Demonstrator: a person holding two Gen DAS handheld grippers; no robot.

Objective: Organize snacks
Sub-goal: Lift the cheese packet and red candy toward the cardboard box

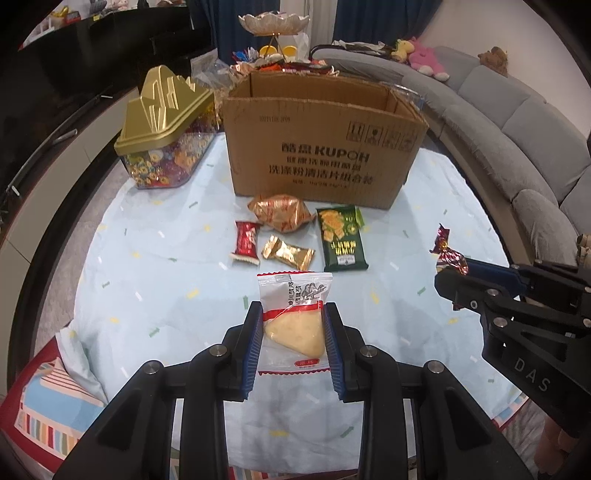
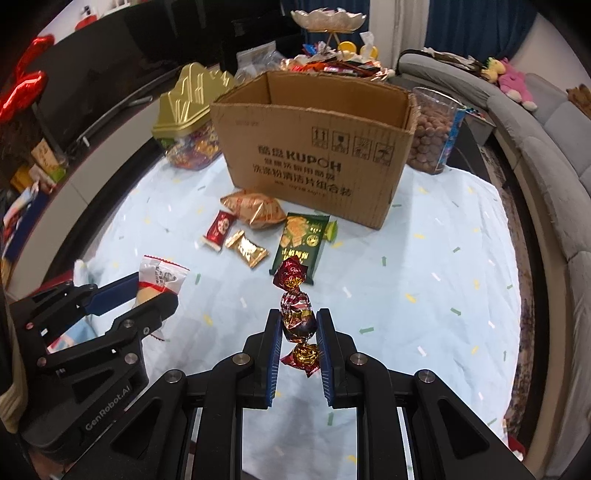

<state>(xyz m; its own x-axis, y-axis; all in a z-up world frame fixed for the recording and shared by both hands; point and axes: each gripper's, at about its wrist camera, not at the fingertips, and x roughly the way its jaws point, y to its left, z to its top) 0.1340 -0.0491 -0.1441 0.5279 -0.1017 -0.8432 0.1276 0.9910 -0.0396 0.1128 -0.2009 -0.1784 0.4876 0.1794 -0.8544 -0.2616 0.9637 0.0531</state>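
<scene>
My left gripper (image 1: 293,314) is shut on a white packet with a pale wedge-shaped cake (image 1: 294,317), held above the light blue cloth; the packet also shows in the right wrist view (image 2: 160,275). My right gripper (image 2: 298,321) is shut on a red-and-gold foil twist candy (image 2: 297,314), which also shows in the left wrist view (image 1: 448,254). An open cardboard box (image 1: 321,144) stands behind. In front of it lie a gold puffy bag (image 1: 279,212), a red packet (image 1: 246,242), a gold candy (image 1: 288,254) and a green cracker packet (image 1: 341,238).
A gold-lidded clear candy box (image 1: 162,133) stands left of the cardboard box. A clear jar of brown nuts (image 2: 434,129) stands to its right. A tiered dish and loose sweets (image 1: 273,22) are behind. A grey sofa (image 1: 517,122) curves along the right.
</scene>
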